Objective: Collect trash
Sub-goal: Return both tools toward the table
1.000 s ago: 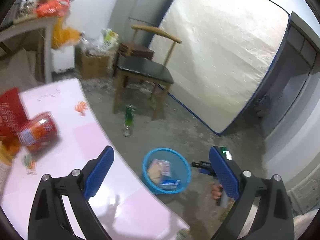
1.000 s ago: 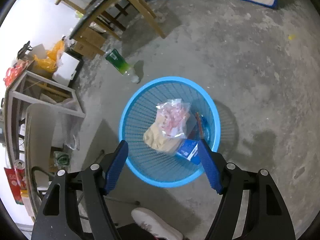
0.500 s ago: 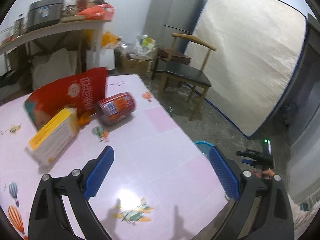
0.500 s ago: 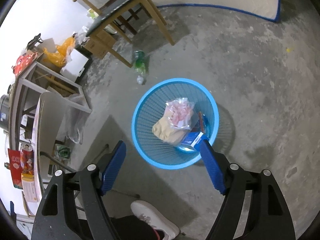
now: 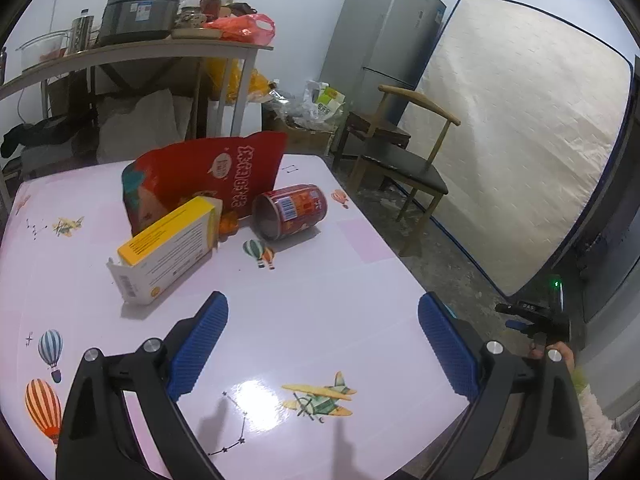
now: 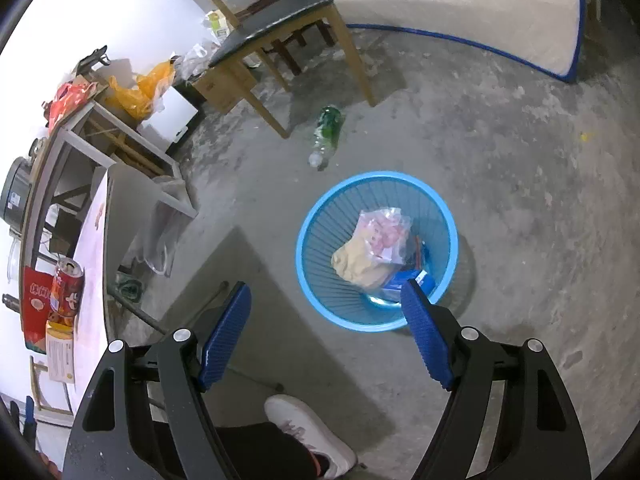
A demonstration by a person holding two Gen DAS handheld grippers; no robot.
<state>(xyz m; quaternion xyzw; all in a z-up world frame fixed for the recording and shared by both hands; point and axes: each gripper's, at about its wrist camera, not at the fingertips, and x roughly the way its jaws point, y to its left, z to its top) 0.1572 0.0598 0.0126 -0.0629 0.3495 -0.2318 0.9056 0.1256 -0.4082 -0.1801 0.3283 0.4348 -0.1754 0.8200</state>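
On the pink table (image 5: 304,312) lie a red can (image 5: 290,210) on its side, a yellow and white box (image 5: 166,250) and a red snack bag (image 5: 204,176). My left gripper (image 5: 322,320) hovers open over the table's near part, short of them, with nothing between its fingers. High over the floor, my right gripper (image 6: 326,318) is open and empty above the blue basket (image 6: 320,216), which holds a clear bag (image 6: 384,232), a tan wrapper (image 6: 356,262) and a blue pack (image 6: 408,278). A green bottle (image 6: 328,130) lies on the floor beyond the basket.
A wooden chair (image 5: 404,152) stands past the table, with a fridge (image 5: 380,44) and a leaning mattress (image 5: 520,128) behind. A cluttered side table (image 5: 132,48) is at the back left. The person's white shoe (image 6: 312,436) is on the floor below my right gripper.
The left gripper swung from the floor and basket to face the table's trash. The right gripper rose, so the basket looks smaller and farther away.
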